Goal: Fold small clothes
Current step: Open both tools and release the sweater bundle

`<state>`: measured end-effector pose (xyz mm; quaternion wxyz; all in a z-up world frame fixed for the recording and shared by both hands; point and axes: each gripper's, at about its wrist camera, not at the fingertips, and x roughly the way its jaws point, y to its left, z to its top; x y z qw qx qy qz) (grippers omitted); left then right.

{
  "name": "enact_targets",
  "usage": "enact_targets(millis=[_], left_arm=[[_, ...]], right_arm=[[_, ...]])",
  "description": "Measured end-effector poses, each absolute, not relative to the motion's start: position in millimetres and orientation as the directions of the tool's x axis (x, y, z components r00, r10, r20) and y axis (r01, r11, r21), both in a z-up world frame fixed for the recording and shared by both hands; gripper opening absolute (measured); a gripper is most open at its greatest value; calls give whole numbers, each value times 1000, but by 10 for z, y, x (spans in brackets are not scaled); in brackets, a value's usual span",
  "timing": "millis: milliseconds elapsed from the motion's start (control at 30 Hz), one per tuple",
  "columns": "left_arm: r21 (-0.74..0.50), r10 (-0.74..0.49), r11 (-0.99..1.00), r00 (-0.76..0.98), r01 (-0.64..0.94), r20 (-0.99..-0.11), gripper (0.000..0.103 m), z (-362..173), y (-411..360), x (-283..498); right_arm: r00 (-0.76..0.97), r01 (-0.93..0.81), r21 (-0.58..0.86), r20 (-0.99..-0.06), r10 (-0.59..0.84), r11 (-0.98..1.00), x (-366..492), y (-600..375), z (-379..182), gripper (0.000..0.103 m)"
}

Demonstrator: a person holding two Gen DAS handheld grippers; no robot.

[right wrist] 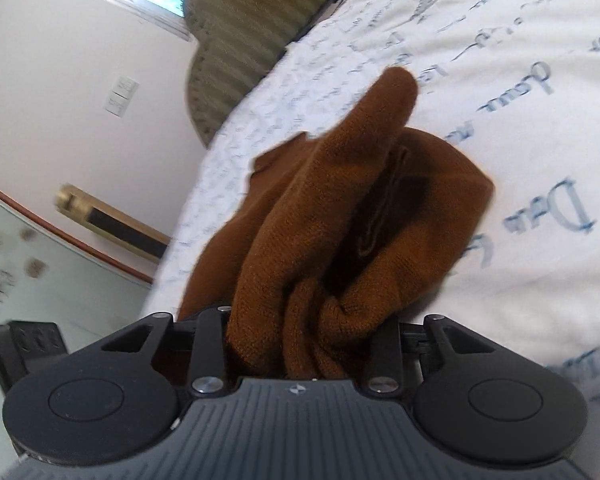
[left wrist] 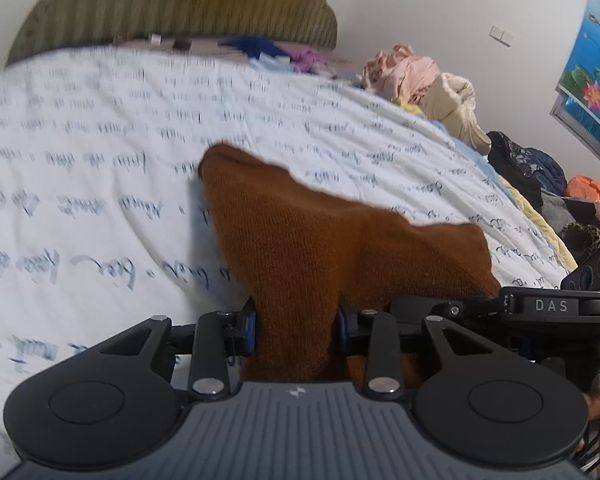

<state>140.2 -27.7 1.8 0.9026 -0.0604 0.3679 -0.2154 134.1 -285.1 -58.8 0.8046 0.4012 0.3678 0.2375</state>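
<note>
Brown knit garment [left wrist: 300, 248] over script-printed bedspread [left wrist: 100, 152]

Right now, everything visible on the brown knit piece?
The brown knit garment is rust-coloured with a fine ribbed weave, soft and limp. It is bunched and creased, not flat, partly raised off the white script-printed bedspread. The left claw pinches one gathered part; the right claw pinches a thicker wad of folds. One narrow end juts toward the headboard.

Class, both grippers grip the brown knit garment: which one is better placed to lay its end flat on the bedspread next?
Probably the left gripper: its stretch of brown knit garment hangs smooth, while the right gripper clamps bunched folds.
</note>
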Motion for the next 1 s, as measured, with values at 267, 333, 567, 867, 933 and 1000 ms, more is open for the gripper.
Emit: enact_targets(millis=[267, 333, 567, 867, 933, 1000], left_arm=[[-158, -326, 940, 661, 302, -675, 67, -130, -249, 1157], [-132, -307, 946, 680, 298, -666, 71, -90, -254, 1068], [-6, -200, 966, 728, 260, -656, 74, -53, -400, 894], [36, -115, 984, 771, 176, -626, 79, -78, -404, 629], [39, -105, 986, 777, 164, -621, 80, -87, -396, 564], [36, -102, 987, 781, 158, -617, 80, -100, -388, 513]], right_arm=[[623, -106, 658, -540, 566, 745, 1154, -2700, -464, 58], [649, -95, 638, -542, 534, 764, 1039, -2751, -395, 70], [719, -32, 634, -523, 458, 773, 700, -3076, -273, 87], [750, -38, 394, -596, 286, 918, 385, -2745, -183, 96], [765, -30, 338, -598, 239, 941, 330, -2649, -208, 96], [771, -35, 298, -599, 216, 954, 295, -2572, -224, 95]])
